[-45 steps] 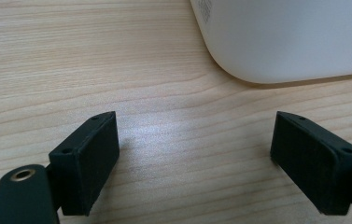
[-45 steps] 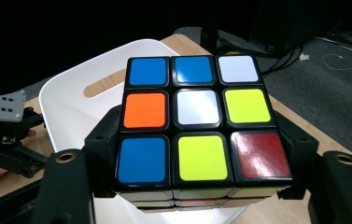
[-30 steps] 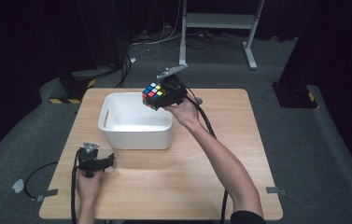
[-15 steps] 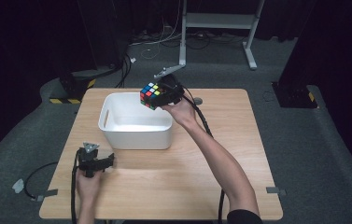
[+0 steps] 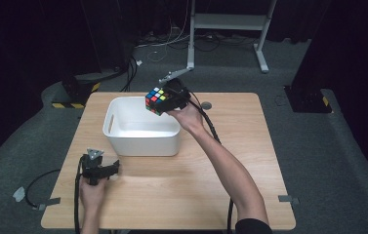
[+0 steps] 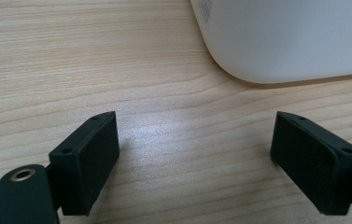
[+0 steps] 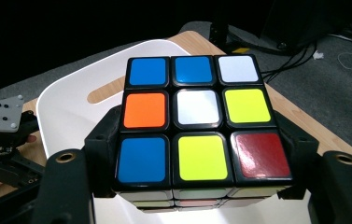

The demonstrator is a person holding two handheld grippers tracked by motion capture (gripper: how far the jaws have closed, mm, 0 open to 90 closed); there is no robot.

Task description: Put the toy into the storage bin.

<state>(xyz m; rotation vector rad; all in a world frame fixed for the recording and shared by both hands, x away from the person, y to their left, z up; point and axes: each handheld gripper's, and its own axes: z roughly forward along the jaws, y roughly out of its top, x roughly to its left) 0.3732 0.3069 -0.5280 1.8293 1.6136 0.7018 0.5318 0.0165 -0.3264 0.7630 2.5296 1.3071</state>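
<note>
A scrambled Rubik's cube (image 5: 154, 98) hangs above the far right corner of a white tub (image 5: 142, 145), with my right gripper (image 5: 165, 102) shut on its two sides. In the right gripper view the cube (image 7: 197, 121) fills the space between the jaws of the right gripper (image 7: 200, 163), and the tub (image 7: 71, 107) lies below with nothing visible inside. My left gripper (image 5: 107, 169) rests on the wooden table (image 5: 220, 170) in front of the tub's left corner. In the left gripper view that gripper (image 6: 208, 158) stands open over bare wood, with the tub (image 6: 281, 37) just ahead.
A small round grommet (image 5: 206, 105) sits in the tabletop right of the tub. Beyond the table's far edge are cables and a metal stand (image 5: 191, 58) on the grey floor. The right half of the table is bare wood.
The right gripper has drifted slightly to the left with the cube, staying above the tub's far corner. The left gripper has not moved.
</note>
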